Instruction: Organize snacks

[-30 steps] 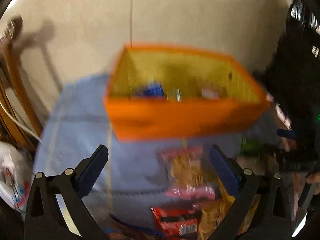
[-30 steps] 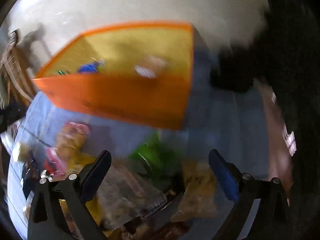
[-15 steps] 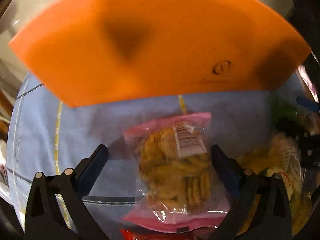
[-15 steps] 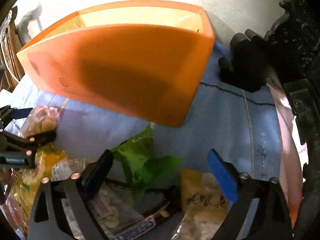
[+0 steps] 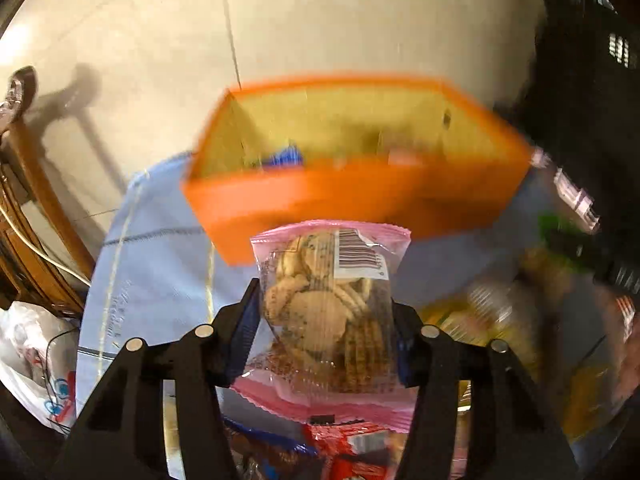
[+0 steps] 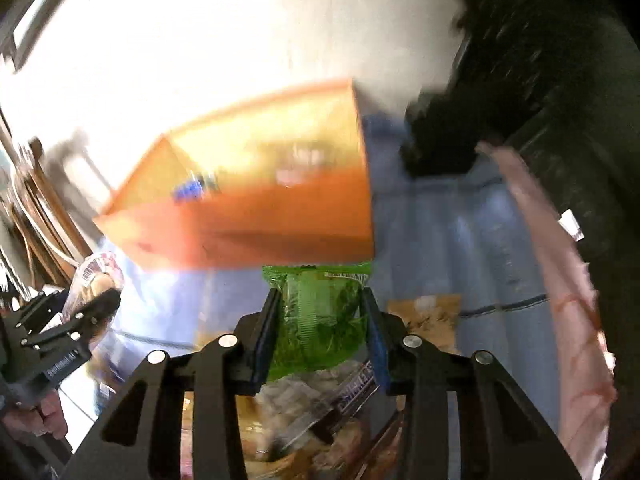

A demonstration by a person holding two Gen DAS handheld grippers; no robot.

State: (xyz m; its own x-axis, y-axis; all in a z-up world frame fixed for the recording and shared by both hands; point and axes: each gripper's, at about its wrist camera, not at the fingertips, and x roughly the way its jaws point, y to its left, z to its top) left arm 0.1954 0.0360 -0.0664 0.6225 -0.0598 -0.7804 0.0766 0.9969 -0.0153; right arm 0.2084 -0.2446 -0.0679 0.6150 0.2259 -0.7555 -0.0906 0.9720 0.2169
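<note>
Now L gripper [image 5: 326,312] closing on cookie pkt [image 5: 328,300], R gripper [image 6: 320,320] closing on green pkt [image 6: 320,316].

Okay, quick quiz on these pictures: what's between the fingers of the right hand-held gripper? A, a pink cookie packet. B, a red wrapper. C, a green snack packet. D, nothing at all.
C: in the right wrist view the green snack packet sits between the closing jaws of the right hand-held gripper, in front of the orange bin; the pink cookie packet is in the left hand-held gripper.
</note>
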